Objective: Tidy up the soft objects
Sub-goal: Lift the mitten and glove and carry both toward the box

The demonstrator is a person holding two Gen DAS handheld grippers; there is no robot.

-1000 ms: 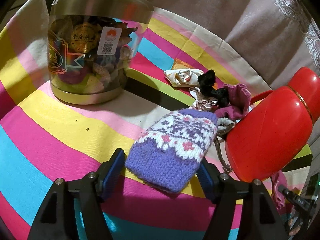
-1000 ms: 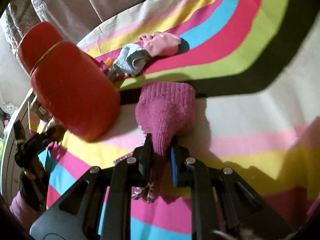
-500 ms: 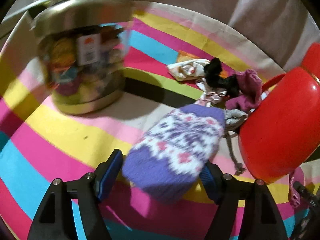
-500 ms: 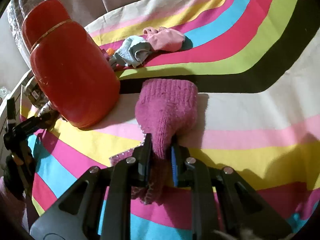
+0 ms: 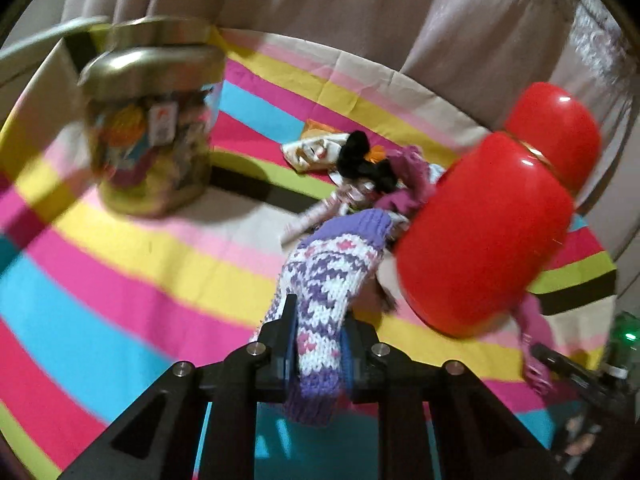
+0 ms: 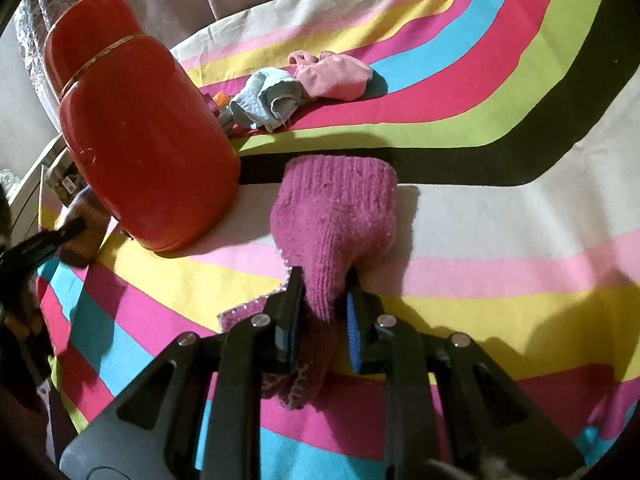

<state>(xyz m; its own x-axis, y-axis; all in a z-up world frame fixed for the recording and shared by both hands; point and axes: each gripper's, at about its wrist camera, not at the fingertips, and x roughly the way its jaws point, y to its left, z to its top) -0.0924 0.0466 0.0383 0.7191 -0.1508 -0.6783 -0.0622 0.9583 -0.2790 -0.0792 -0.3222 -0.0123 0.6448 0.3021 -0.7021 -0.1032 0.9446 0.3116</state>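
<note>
My left gripper (image 5: 318,326) is shut on a purple and white knitted piece (image 5: 334,268) and holds it lifted off the striped cloth. My right gripper (image 6: 324,292) is shut on a magenta knitted piece (image 6: 340,208) that hangs forward over the cloth. A pile of small soft things (image 5: 360,160) lies behind the purple piece. A light blue cloth (image 6: 264,102) and a pink cloth (image 6: 332,74) lie further back in the right wrist view.
A big red flask (image 5: 492,232) stands right of the purple piece; it also shows in the right wrist view (image 6: 140,132), left of the magenta piece. A clear jar with a gold lid (image 5: 152,136) stands at the back left. Curtains hang behind the striped tablecloth (image 6: 500,220).
My left gripper has shut on the purple knitted piece and lifted it, swinging right toward the flask. The right gripper keeps its hold on the magenta piece and has drawn back slightly.
</note>
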